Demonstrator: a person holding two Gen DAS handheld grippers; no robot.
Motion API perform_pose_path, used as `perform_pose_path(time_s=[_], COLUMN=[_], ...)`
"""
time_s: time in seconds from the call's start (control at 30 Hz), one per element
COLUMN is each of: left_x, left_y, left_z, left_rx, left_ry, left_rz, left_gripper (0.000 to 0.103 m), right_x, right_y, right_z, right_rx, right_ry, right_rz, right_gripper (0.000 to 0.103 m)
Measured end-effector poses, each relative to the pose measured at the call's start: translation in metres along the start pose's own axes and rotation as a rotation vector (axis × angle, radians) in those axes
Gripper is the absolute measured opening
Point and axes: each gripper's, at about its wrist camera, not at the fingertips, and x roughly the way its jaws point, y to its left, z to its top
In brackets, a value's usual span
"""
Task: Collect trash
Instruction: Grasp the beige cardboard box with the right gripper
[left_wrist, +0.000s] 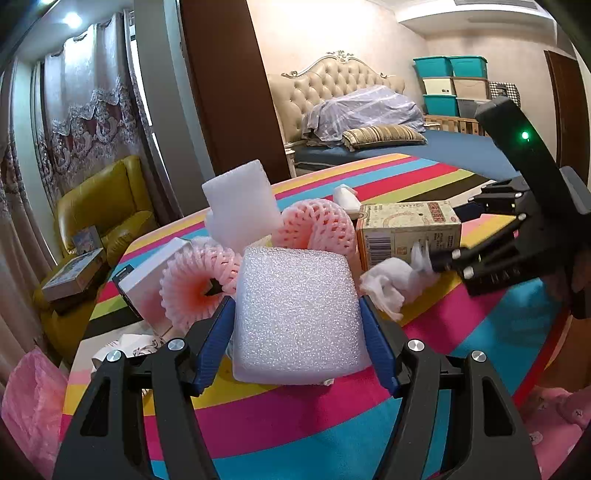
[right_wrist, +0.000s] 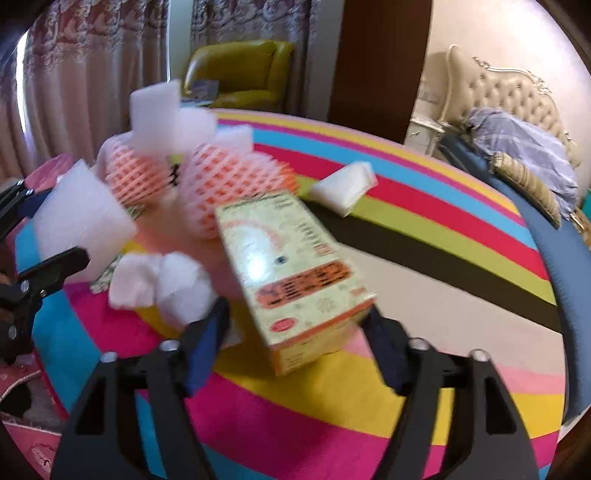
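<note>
The left gripper (left_wrist: 297, 317) is closed on a white foam block (left_wrist: 295, 314); both blue pads press its sides. The right gripper (right_wrist: 295, 325) stands half open around a yellow carton (right_wrist: 291, 273); the picture is blurred, so contact cannot be told. The carton lies on the striped table (right_wrist: 424, 229). At about ten o'clock from it lie two pink foam nets (right_wrist: 225, 184), and a crumpled tissue (right_wrist: 162, 284) at nine o'clock.
</note>
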Motion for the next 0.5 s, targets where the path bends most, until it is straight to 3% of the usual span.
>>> perform_pose_path(time_s=[0.07, 0.1, 0.27, 0.5], left_x=[0.0, 0.0, -0.006, -0.021], left_y=[-0.001, -0.001, 0.001, 0.007], left_z=[-0.003, -0.003, -0.003, -0.003], left_rx=[-0.002, -0.003, -0.021, -0.051], left_ry=[0.003, 0.004, 0.002, -0.024], left_rz=[0.0, 0.0, 0.0, 0.003], left_gripper=[0.064, 0.064, 0.064, 0.064], right_x=[0.004, 0.004, -0.02, -0.059], right_y=[0.004, 0.004, 0.022, 0.033], right_z=[0.0, 0.0, -0.005, -0.017], right_rx=[-0.012, -0.012, -0.042, 0.037], right_ry=[0.019, 0.016, -0.088, -0.195], right_rz=[-0.03, -0.042, -0.141, -0.235], right_gripper=[0.072, 0.062, 0.058, 0.053])
